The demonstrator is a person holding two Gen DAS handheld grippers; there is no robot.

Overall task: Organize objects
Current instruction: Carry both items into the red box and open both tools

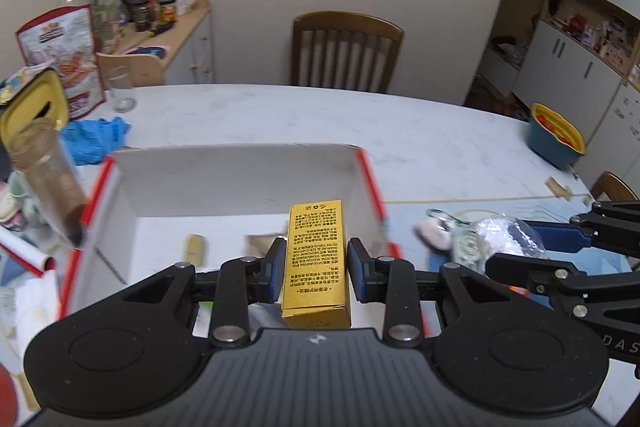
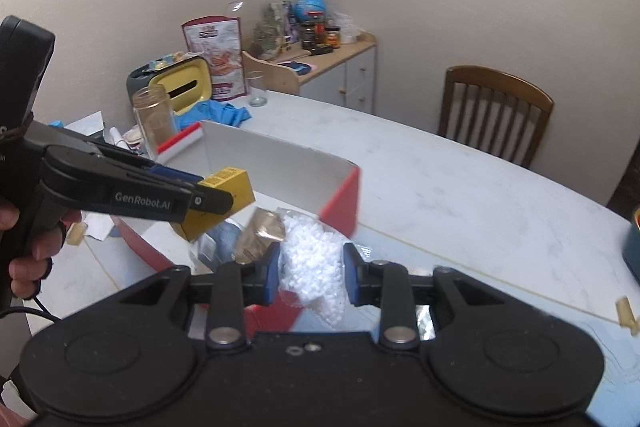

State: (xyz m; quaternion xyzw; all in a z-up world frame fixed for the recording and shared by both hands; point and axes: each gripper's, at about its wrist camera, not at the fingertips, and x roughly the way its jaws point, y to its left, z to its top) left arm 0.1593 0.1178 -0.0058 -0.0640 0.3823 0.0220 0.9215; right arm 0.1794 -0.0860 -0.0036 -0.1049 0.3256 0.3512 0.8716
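Observation:
My left gripper [image 1: 316, 261] is shut on a yellow printed carton [image 1: 316, 227], held above the open red-and-white cardboard box [image 1: 240, 179]. In the right wrist view the left gripper [image 2: 208, 189] comes in from the left with the carton [image 2: 232, 187] over the box [image 2: 280, 163]. My right gripper [image 2: 310, 267] is shut on a clear bag of white pellets [image 2: 310, 247] at the box's near right corner. The left wrist view shows the right gripper [image 1: 532, 251] with the bag [image 1: 500, 233] just right of the box. A tan piece [image 1: 195, 249] and a brown packet [image 1: 256, 245] lie inside.
On the white table [image 1: 400, 131], a glass jar [image 1: 44, 171], a blue cloth [image 1: 96, 139], a drinking glass [image 1: 122, 91] and a yellow-lidded bin [image 1: 32, 107] crowd the left. A blue-and-yellow basket [image 1: 556, 139] stands far right. A wooden chair [image 1: 346, 51] is behind. A hand [image 2: 24, 255] holds the left gripper.

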